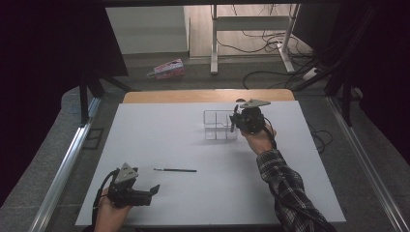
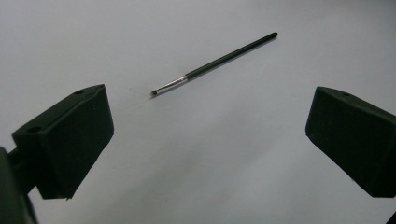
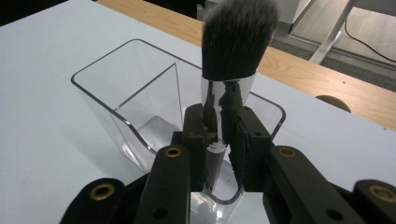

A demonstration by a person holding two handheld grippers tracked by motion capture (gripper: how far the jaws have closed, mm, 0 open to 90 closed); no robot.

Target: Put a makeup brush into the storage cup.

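Right gripper [image 3: 223, 140] is clamped on a makeup brush [image 3: 233, 56], its two black jaws pressed against the shiny silver ferrule from either side. The brush stands upright in the grip, its dark, pale-tipped bristle head fanned out above the jaws. Directly behind and below it sits a clear acrylic organizer [image 3: 126, 100], an open-topped box with rounded corners and thin see-through dividers inside; the brush is at the wall of the organizer nearest this gripper, and whether its lower end is inside a compartment or just outside the wall cannot be told. In the high view the right gripper [image 1: 237, 122] is at the right side of the organizer [image 1: 215, 124], which stands on the white table [image 1: 145, 145] toward its far edge, a little right of the middle. A plaid sleeve [image 1: 285, 188] leads up to the hand holding this gripper.

Left gripper [image 1: 152, 191] hovers near the table's near left corner, held in the person's left hand [image 1: 111, 212], with its jaws spread wide apart and nothing between them. A thin black eyeliner brush [image 1: 175, 170] lies flat on the table, well apart from the organizer and nearer the front edge. In the left gripper view the thin brush [image 2: 219, 59] lies beyond the open jaws, its small tip pointing toward them
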